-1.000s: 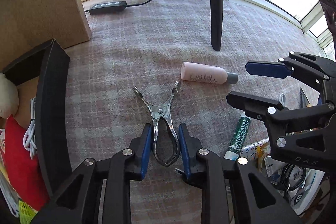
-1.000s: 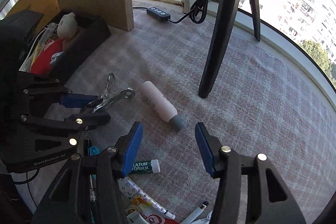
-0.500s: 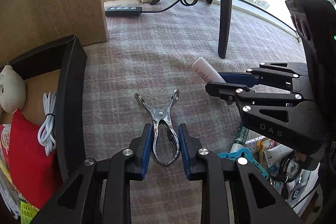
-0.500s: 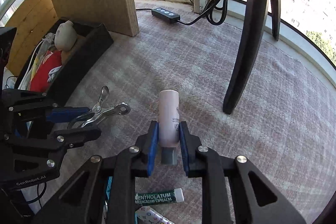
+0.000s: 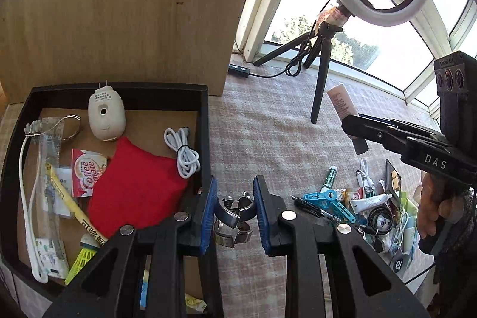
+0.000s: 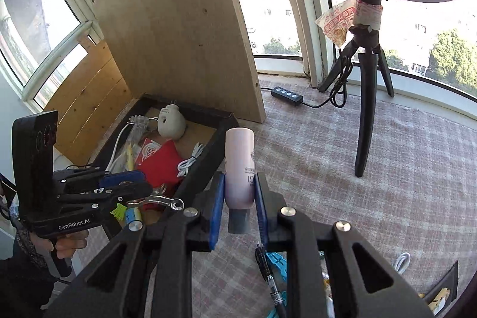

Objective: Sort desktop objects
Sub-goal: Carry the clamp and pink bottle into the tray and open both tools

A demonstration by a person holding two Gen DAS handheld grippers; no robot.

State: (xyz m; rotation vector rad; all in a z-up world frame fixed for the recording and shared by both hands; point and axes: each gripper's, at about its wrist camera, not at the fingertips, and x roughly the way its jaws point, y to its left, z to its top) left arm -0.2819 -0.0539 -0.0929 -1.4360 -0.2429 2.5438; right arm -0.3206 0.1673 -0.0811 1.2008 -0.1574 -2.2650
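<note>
Our left gripper (image 5: 234, 215) clamps the metal clip (image 5: 235, 212), our right gripper (image 6: 238, 206) pinches the pink bottle (image 6: 239, 166); both hang lifted, seemingly bound for the black tray (image 5: 205, 139) at 10 o'clock.

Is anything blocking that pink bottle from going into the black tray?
Only the black tray's near wall stands between: the pink cylindrical bottle, clamped in the right gripper, is held above it. Inside, a coiled white cable lies behind that wall.

The left wrist view looks steeply down, close above the black tray (image 5: 205, 121) and checked table (image 5: 268, 139). The right wrist view faces leftward across the same tray (image 6: 208, 151), more level, toward the windows; both share the tripod (image 5: 320, 85).
</note>
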